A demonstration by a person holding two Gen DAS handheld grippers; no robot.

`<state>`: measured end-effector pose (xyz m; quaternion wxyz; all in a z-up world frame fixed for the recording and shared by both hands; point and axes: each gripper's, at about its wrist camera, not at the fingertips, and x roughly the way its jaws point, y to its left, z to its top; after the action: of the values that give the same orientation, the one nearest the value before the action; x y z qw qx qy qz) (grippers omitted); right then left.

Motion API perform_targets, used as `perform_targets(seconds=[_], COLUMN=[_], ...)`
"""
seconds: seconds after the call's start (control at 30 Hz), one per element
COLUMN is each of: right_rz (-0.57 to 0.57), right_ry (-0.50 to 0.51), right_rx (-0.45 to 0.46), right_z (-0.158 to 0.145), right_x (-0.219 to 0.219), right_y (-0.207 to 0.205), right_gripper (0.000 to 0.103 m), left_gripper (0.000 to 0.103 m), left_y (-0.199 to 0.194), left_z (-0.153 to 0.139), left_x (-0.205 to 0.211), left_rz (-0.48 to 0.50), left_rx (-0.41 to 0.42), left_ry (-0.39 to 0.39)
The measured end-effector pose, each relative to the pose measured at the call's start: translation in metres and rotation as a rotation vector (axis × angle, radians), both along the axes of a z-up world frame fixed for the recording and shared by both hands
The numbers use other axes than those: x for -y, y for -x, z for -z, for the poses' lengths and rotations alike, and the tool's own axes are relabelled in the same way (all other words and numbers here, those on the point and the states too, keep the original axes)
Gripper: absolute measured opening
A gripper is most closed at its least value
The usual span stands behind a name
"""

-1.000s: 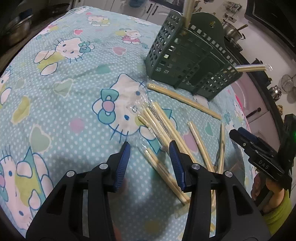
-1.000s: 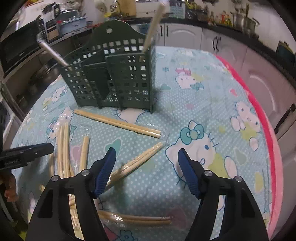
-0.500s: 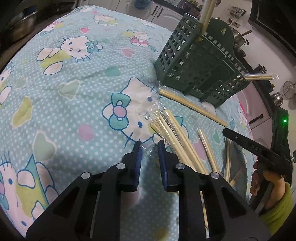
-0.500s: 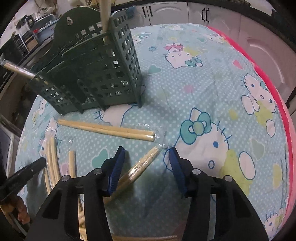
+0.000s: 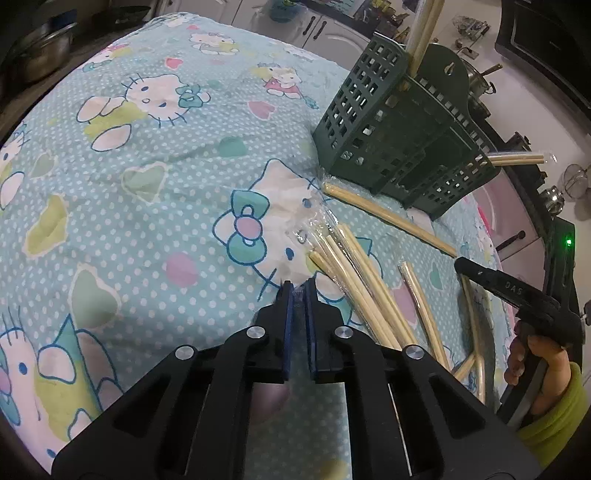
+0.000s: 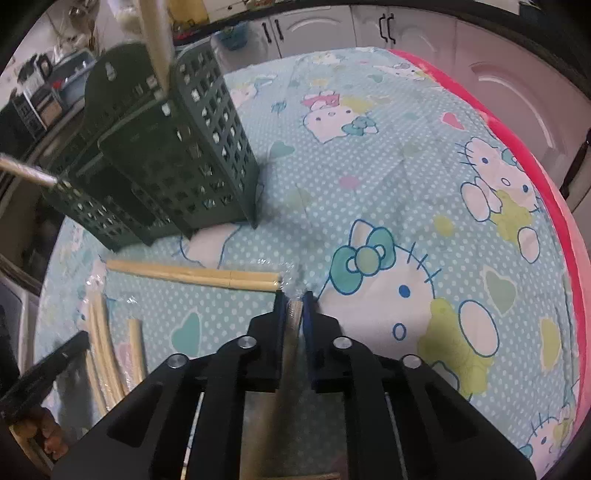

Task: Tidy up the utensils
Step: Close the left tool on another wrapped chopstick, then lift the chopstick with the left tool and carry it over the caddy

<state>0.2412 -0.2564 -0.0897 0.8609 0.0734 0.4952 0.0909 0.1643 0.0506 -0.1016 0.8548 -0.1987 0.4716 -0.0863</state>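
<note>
Left gripper: jaws drawn almost together, only a thin slit between the blue pads; whether they pinch a clear wrapper end cannot be told. The tips sit low over the cloth beside the near ends of the chopstick bundle.
Chopstick bundle: wrapped pairs fanned on the tablecloth, just right of the left gripper's tips.
Utensil holder: dark green lattice caddy toward the far side of the cloth; chopsticks stand in its tall compartment, another pair pokes out of its right side.
Long wrapped pair: lies flat just before the holder's base.
Right gripper: clamped on one wrapped chopstick pair, which runs back between the pads.
</note>
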Motion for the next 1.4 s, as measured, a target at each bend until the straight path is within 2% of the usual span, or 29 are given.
perform_targets(seconds=[0.27,0.53,0.97,1.4], right_rz=[-0.011,-0.098,-0.283,-0.353], right_ry=[-0.040,-0.062,-0.089,-0.087], right_rx=[0.046,0.125,0.300,0.423], right_z=[-0.019,-0.046,-0.113,-0.147], right_x=[0.001,-0.018,-0.060,-0.076], right_y=[0.010,0.029,0.062,0.084], right_gripper=[0.006,0.005,0.005,0.005], left_gripper=[0.002,0.002,0.002,0.002], left_y=[0.005,0.012,0.028,0.039], left_z=[-0.014,-0.048,-0.104,-0.148], left_x=[-0.015,-0.034,-0.016,0.012], left_rz=[-0.040,-0.078,-0.019,0.059], left_rx=[0.036,0.127,0.279,0.386], left_ry=[-0.017,-0.043,-0.036,-0.023])
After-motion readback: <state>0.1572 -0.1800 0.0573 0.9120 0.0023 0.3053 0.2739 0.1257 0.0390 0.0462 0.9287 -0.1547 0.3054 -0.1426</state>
